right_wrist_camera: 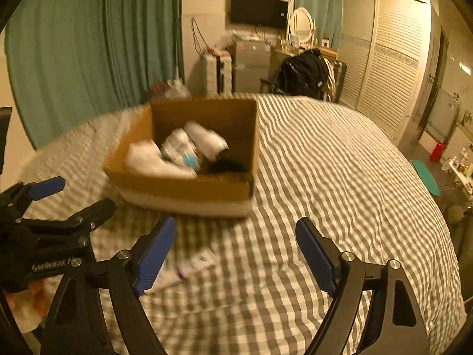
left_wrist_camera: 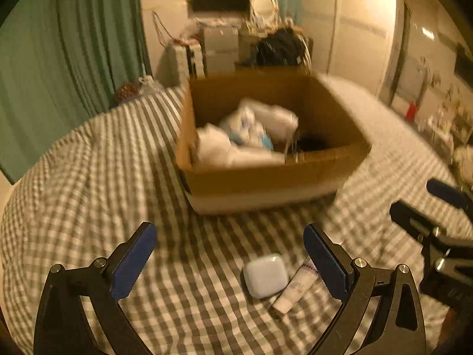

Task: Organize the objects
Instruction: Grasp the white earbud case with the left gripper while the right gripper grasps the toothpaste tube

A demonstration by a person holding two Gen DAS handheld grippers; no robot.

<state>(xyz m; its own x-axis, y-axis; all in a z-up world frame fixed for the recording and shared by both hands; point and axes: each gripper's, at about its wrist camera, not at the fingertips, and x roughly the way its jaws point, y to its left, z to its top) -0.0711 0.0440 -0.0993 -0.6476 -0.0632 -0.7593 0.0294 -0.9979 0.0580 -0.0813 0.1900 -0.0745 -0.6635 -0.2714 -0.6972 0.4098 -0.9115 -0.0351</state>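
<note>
So there's an open cardboard box (left_wrist_camera: 266, 174) sitting on a bed with a grey-and-white checked cover (left_wrist_camera: 88, 207), flaps out of the way, top wide open. Inside it's a bit of a jumble: a couple of white bundles (left_wrist_camera: 212, 145) that look like plastic-wrapped packs or rolled cloth (too blurry to say which), a white pack with blue print (left_wrist_camera: 248, 130) wedged in the middle, and something dark and fuzzy (left_wrist_camera: 310, 143) down in the right corner. Everything leans on everything else, nothing stacked neatly.

Still out on the bedcover, just in front of the box: a small white rounded case (left_wrist_camera: 266, 275) and a white tube with purple lettering (left_wrist_camera: 295, 290), lying right beside each other and touching or nearly so. In the right wrist view the tube (right_wrist_camera: 177, 272) shows up smeared, with a little white card or packet (right_wrist_camera: 204, 259) next to it.

The left gripper (left_wrist_camera: 230, 254) has its blue-padded jaws spread wide with nothing between them; the case and tube sit on the cover just below its right finger. The right gripper (right_wrist_camera: 236, 251) is also released, jaws apart, only bedcover in the gap. The two grippers hang side by side over the cover, each visible at the edge of the other's view.

Background is green curtains (right_wrist_camera: 88, 59), a wall TV (right_wrist_camera: 258, 10) and a louvred wardrobe (right_wrist_camera: 390, 59).
</note>
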